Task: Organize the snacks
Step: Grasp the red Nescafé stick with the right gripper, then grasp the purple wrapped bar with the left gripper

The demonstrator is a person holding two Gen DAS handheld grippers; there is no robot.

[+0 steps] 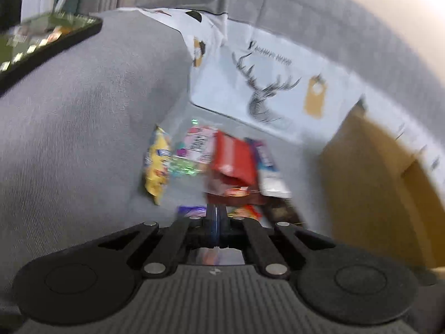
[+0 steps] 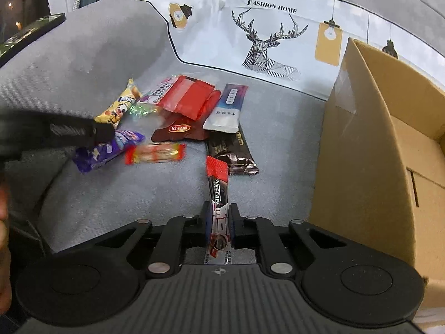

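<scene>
Right wrist view: right gripper (image 2: 219, 217) is clamped on a coffee stick (image 2: 218, 194), red at the top, black and white lower down. The stick runs straight ahead between the jaws, far end lifted toward the snack pile. Cardboard box (image 2: 361, 144) sits just right of the gripper, open top, flap up. Ahead lie the rest of the snacks on the grey sofa seat (image 2: 83, 64): dark brown packet (image 2: 233, 153) directly ahead, white-and-blue sachet (image 2: 226, 108) overlapping its far end, red packet (image 2: 192, 94) beyond-left, dark red pouch (image 2: 178, 132) under it, red-and-yellow candy bar (image 2: 155, 153) ahead-left (blurred), purple packet (image 2: 103, 153) further left, yellow packet (image 2: 119, 108) beyond that. Deer-print cushion (image 2: 264, 33) stands behind the pile.

Left gripper (image 2: 103, 132) comes in from the left of this view, tip right at the purple packet; contact not clear from here.

Left wrist view, heavy motion blur: left gripper (image 1: 215, 214) has its jaws fully together, fingers meeting edge to edge. Can't confirm anything pinched between them. Purple packet (image 1: 192, 210) sits just left of the tips, candy bar (image 1: 246, 211) just right. Red packet (image 1: 233, 158) straight ahead, yellow packet (image 1: 158, 164) ahead-left, box (image 1: 375, 181) off to the right. A black tray (image 1: 50, 36) rests on the sofa arm, far left.
</scene>
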